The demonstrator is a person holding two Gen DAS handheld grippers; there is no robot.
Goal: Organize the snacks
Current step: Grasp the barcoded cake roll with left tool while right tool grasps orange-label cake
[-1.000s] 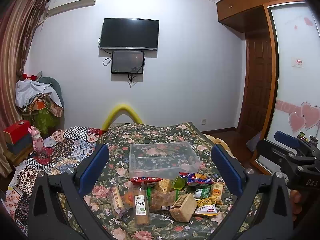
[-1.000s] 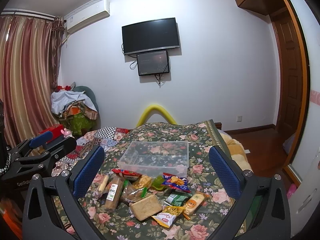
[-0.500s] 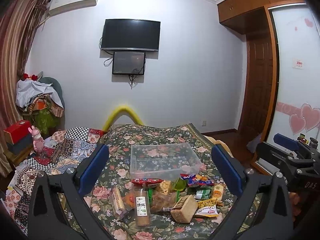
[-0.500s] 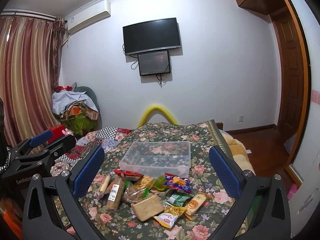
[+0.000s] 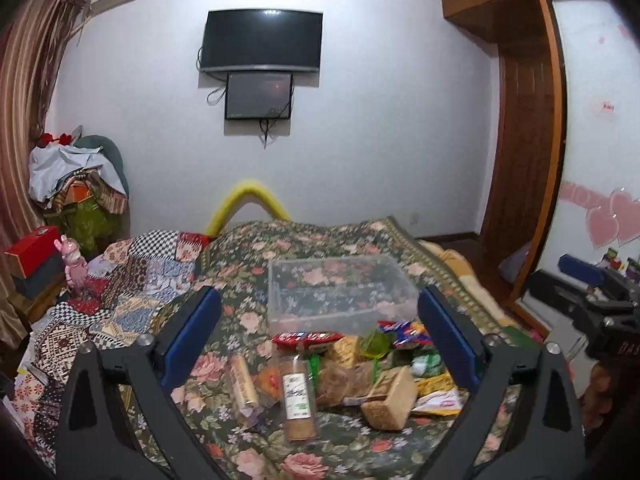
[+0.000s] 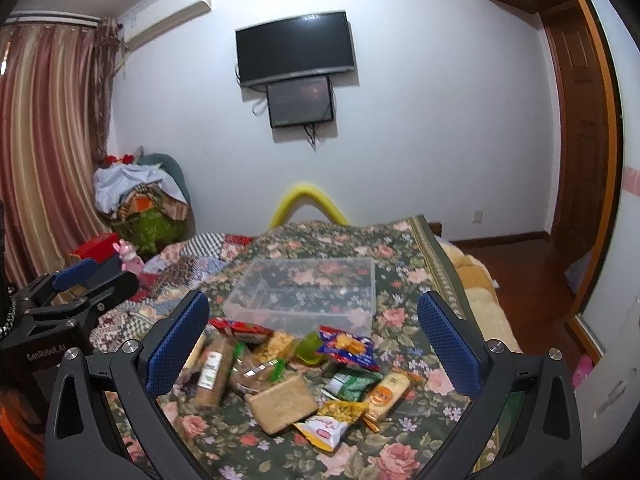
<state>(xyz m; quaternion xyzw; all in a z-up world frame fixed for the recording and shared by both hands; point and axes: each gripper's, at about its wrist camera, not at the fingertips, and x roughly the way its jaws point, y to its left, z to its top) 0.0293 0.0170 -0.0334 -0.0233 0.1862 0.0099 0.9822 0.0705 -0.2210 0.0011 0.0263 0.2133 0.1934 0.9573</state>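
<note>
Clear plastic bin (image 5: 340, 294) empty at mid-bed, long axis crosswise, open floral bedspread (image 6: 404, 360) on its right up to the bed edge. Snack pile (image 6: 288, 364) heaped just in front; tall bottle (image 5: 297, 394) lying lengthwise toward the camera. Left gripper (image 5: 320, 340) wide apart, just narrowing, holding nothing. Right gripper (image 6: 312, 344) spread wide, empty. Patchwork quilt (image 5: 120, 280) at left.
</note>
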